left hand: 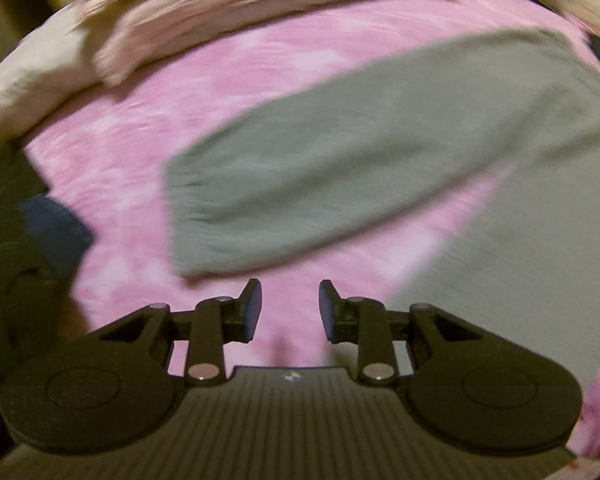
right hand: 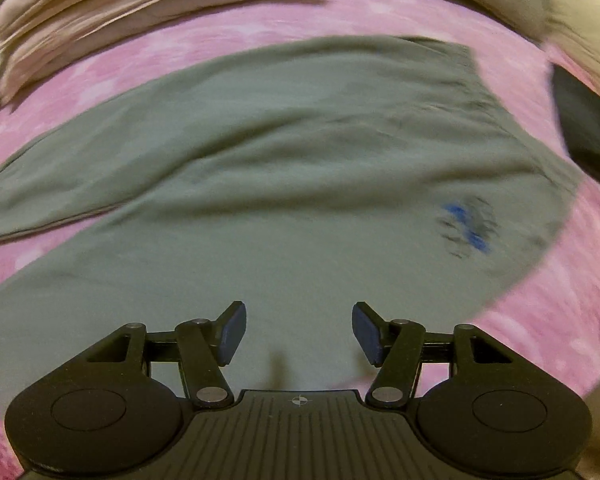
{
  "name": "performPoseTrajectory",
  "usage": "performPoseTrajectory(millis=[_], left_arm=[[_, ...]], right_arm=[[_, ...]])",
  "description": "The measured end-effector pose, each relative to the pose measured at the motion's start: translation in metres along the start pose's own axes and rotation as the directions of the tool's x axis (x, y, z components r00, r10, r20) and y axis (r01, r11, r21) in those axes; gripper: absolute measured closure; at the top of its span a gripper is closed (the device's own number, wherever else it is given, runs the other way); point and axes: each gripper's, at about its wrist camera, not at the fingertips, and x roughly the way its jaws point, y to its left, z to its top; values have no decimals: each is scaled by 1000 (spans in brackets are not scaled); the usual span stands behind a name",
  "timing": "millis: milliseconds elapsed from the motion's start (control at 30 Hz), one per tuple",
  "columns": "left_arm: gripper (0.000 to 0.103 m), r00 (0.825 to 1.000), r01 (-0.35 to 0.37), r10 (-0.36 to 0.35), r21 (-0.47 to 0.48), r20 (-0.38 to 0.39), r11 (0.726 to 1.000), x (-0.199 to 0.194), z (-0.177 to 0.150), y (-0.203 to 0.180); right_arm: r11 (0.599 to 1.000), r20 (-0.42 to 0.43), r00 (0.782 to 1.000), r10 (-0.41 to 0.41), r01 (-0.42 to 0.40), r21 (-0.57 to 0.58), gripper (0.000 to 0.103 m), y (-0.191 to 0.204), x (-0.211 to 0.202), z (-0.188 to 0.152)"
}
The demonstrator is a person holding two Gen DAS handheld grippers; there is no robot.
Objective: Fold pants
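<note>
pants (right hand: pixel 284 168) lie spread on the pink bedspread (left hand: pixel 132 152); both the left claw (left hand: pixel 290 310) and right claw (right hand: pixel 299 330) hang released, empty; a careless grab could bunch both legs.

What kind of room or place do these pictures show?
Probably a bedroom, on a bed: grey-green pants lie spread on a pink mottled bedcover, with pale, rumpled bedding bunched along its far edge.

left tool (left hand: pixel 287 310) parted, right tool (right hand: pixel 299 332) wider
</note>
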Motion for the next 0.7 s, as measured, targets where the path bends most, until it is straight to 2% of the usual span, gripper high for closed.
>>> performPoseTrajectory(millis=[133, 267, 400, 533, 567, 600, 633, 700], left_arm=[[77, 993, 117, -117, 82, -5, 990, -5, -4, -82], [77, 977, 214, -214, 89, -12, 973, 2, 11, -167], [77, 975, 224, -222, 177, -33, 958, 19, 33, -252], [77, 978, 201, -184, 222, -94, 954, 40, 44, -304], [77, 979, 190, -168, 236, -113, 953, 44, 44, -313], [77, 982, 171, -143, 253, -127, 952, 49, 44, -323], [77, 985, 144, -112, 274, -130, 951, 50, 44, -332], [77, 985, 126, -88, 266, -150, 956, 50, 49, -340]], right_arm=[[994, 42, 997, -67, 63, 89, 47, -60, -5, -6], [963, 82, 992, -98, 74, 258, 47, -145, 3, 0], [928, 131, 988, -83, 29, 371, 47, -221, 27, 17], [903, 144, 989, -27, -37, 428, 47, -277, 67, 35], [899, 136, 991, -2, -58, 435, 51, -287, 77, 37], [890, 127, 991, 33, -88, 447, 62, -296, 87, 38], [889, 124, 991, 58, -108, 446, 94, -302, 91, 39], [902, 129, 991, 39, -90, 421, 97, -311, 82, 41]])
